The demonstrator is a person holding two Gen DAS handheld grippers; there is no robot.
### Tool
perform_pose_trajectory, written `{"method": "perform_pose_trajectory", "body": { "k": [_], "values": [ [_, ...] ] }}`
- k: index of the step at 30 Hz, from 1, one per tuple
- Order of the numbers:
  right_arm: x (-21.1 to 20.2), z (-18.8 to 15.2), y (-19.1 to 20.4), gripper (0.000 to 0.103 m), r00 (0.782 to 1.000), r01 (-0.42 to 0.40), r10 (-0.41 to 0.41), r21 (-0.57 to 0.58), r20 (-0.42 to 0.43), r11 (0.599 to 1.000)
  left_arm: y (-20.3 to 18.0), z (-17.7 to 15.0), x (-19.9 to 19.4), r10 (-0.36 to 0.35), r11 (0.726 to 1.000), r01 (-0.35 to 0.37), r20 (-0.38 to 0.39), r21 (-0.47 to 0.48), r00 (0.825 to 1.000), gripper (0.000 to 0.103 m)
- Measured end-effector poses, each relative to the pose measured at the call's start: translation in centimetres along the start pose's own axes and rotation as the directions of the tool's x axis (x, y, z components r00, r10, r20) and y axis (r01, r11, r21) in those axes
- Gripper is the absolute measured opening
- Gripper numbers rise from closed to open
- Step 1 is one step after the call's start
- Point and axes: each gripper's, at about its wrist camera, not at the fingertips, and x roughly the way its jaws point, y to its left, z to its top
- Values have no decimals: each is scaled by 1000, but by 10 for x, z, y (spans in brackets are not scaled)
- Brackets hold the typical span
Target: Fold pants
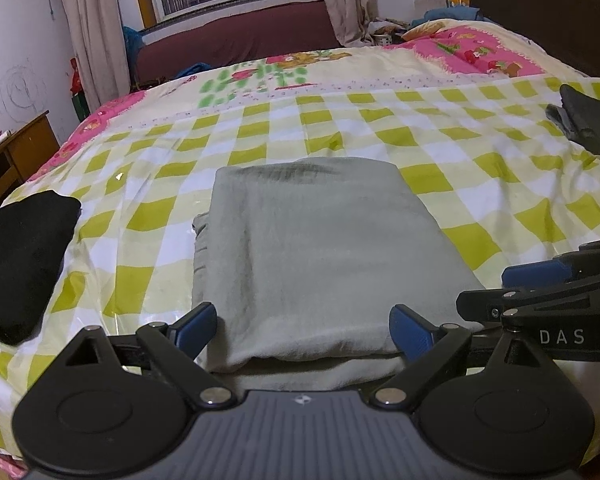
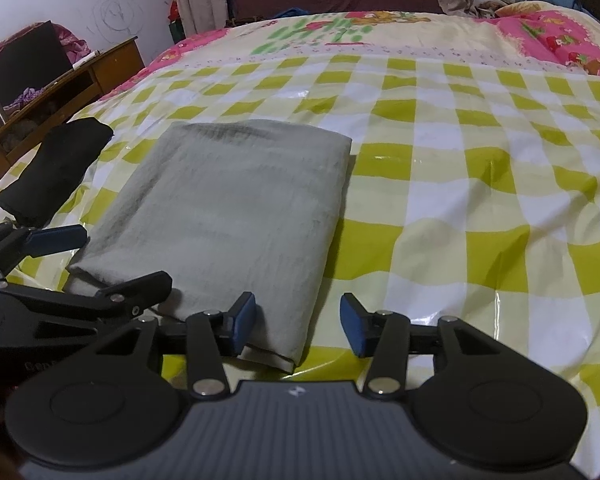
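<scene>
The pants are pale grey-green and lie folded into a thick rectangle on the checked bed cover. My left gripper stands wide open over the fold's near edge, its blue pads on either side of the cloth and not pressing it. In the right wrist view the pants lie left of centre. My right gripper is open at their near right corner; the corner lies between the pads, and the right pad is clear of the cloth. Each gripper's fingers show in the other's view.
A folded black garment lies at the bed's left edge. Another dark garment rests at the far right. Pink bedding covers the bed's far end. A wooden desk stands to the left of the bed.
</scene>
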Motion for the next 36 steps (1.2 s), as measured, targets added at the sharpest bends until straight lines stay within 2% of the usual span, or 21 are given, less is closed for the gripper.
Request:
{"method": "perform_pose_trajectory", "body": {
  "k": [36],
  "values": [
    [1, -1, 0, 49, 1000, 2, -2, 1, -2, 1000, 0, -1, 2, 0, 1000, 0, -9, 1, 1000, 103]
  ]
}}
